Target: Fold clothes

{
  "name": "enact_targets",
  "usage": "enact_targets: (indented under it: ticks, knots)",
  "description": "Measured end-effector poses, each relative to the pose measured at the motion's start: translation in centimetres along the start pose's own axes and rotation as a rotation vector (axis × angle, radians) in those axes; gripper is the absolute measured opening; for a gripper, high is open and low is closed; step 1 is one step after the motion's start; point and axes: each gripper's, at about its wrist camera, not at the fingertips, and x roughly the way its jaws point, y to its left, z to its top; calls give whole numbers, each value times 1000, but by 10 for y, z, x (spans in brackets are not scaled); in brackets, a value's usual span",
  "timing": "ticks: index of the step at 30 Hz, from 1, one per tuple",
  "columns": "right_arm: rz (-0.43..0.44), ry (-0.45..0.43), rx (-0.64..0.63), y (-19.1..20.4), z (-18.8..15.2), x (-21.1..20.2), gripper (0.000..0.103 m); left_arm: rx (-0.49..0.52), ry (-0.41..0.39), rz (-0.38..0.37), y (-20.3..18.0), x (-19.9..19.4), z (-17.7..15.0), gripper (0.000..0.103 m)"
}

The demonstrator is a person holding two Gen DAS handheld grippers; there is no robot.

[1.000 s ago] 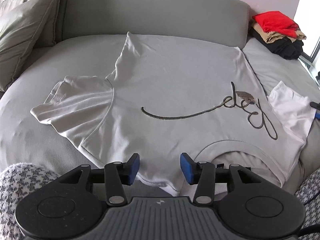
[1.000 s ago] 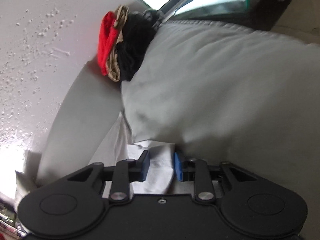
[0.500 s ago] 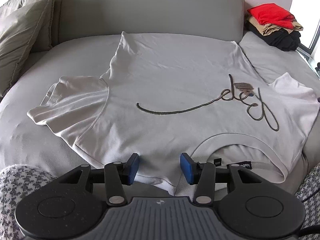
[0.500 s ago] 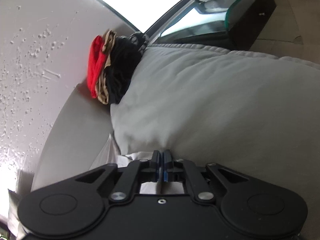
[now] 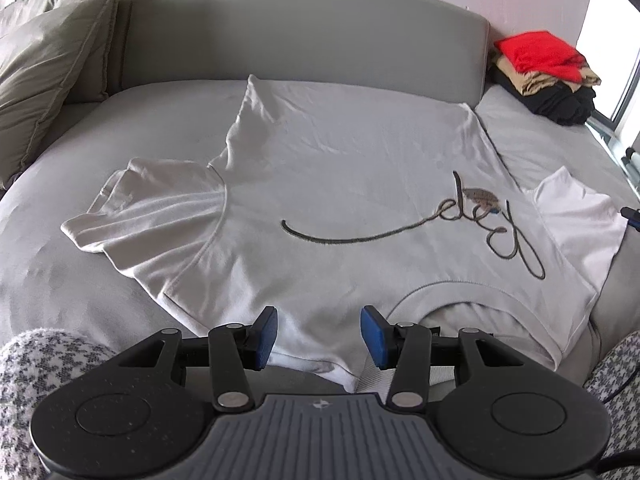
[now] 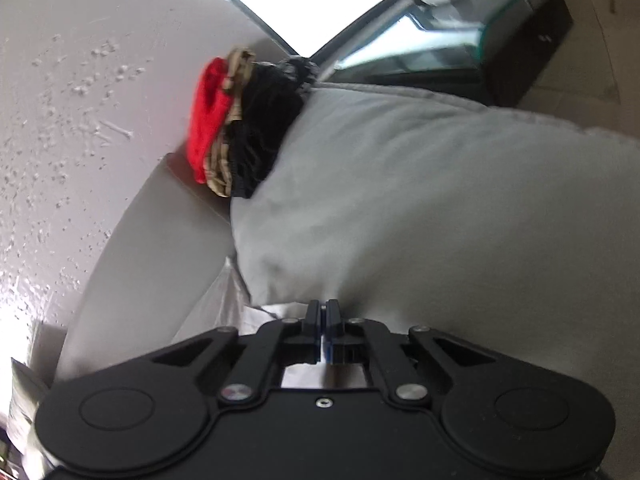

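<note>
My right gripper (image 6: 324,312) had just pinched shut on the shirt's (image 5: 340,184) sleeve (image 5: 576,216). My left gripper (image 5: 318,330) stayed half open, holding nothing. Folding could start.

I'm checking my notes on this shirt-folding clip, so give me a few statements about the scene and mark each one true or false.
1. The white T-shirt lies spread out on the grey sofa. True.
2. The left gripper is clamped on the shirt. False: its jaws stand apart over the shirt's near edge, gripping nothing.
3. The red garment tops the folded pile, above tan and black ones. True.
4. The shirt's script lettering is red. False: it is dark grey.
5. The right gripper has its jaws together. True; white fabric shows at them, though a grip cannot be confirmed.
</note>
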Motion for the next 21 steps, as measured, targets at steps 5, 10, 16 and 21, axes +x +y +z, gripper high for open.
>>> enact_targets:
  ticks: [5,10,16,21]
  knots:
    - [41,27,-221,60,-22,-3,2,-35,-16,-12,10,-7,-2,46]
    - [106,114,-495,123,-72,-5,2,-79,-30,-20,23,-12,-3,46]
    - [89,308,-771,151,-150,-3,4,-108,-38,-25,35,-14,-5,46]
    - [12,274,-645,133,-124,-9,10,-117,-40,-35,40,-10,-5,46]
